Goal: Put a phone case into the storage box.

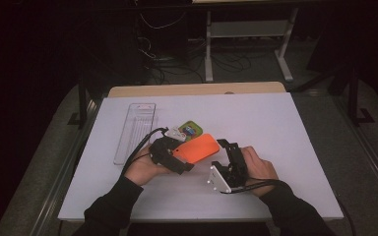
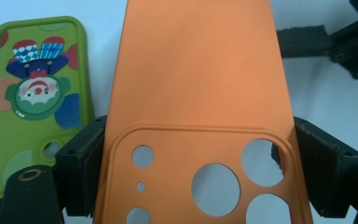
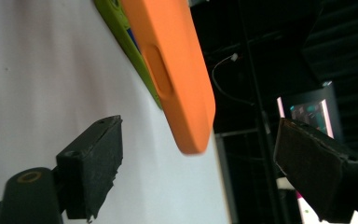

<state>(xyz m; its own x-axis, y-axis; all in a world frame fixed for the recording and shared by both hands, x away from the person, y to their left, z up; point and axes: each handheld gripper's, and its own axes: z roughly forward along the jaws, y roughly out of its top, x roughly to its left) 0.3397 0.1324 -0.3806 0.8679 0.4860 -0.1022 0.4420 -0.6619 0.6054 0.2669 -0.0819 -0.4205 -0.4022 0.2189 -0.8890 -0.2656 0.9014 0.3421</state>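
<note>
Smooth matte orange phone case [image 2: 196, 93], camera holes punched through, pinched across its width by the left gripper [image 2: 198, 163], just beside the glossy green clown-print case [image 2: 32, 98]; right gripper [image 3: 200, 172] gaping wide, empty, near the orange case's rounded corner

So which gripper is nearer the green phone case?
Left. The left gripper, shut on the orange case, sits just beside the green case; the right gripper is open beyond the orange case's far end.

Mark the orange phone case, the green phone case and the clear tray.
orange phone case [image 2: 196, 79]: left gripper view, plain back.
green phone case [image 2: 9, 130]: left gripper view, printed back.
clear tray [image 1: 137, 117]: high view, ribbed floor.
</note>
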